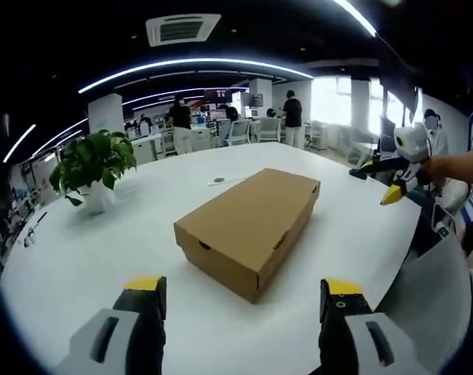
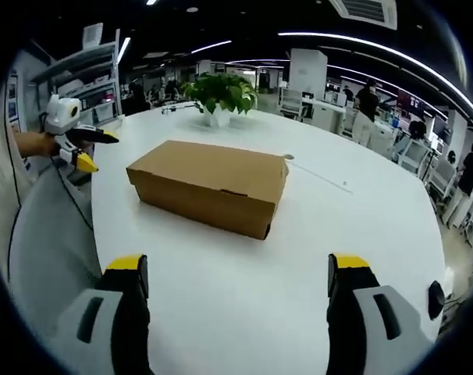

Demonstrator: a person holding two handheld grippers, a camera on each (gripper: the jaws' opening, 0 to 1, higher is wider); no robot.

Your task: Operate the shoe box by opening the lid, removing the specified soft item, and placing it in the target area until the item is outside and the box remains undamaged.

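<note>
A closed brown cardboard shoe box [image 1: 250,223] [image 2: 209,187] lies on the white round table [image 1: 104,258] [image 2: 244,305], its lid down. My left gripper [image 1: 244,293] hovers open in front of the box, a short way off, with nothing between its yellow-tipped fingers. My right gripper [image 2: 238,273] is open too, facing the box's long side from the other side of the table. Each gripper also appears in the other's view, held by a hand at the table's edge: the right gripper [image 1: 396,168] and the left gripper [image 2: 76,144]. The soft item is hidden.
A potted green plant [image 1: 94,168] [image 2: 219,98] stands on the table beyond the box. A small flat object with a thin cable [image 1: 218,181] lies near it. People stand among desks and chairs [image 1: 291,117] in the office behind.
</note>
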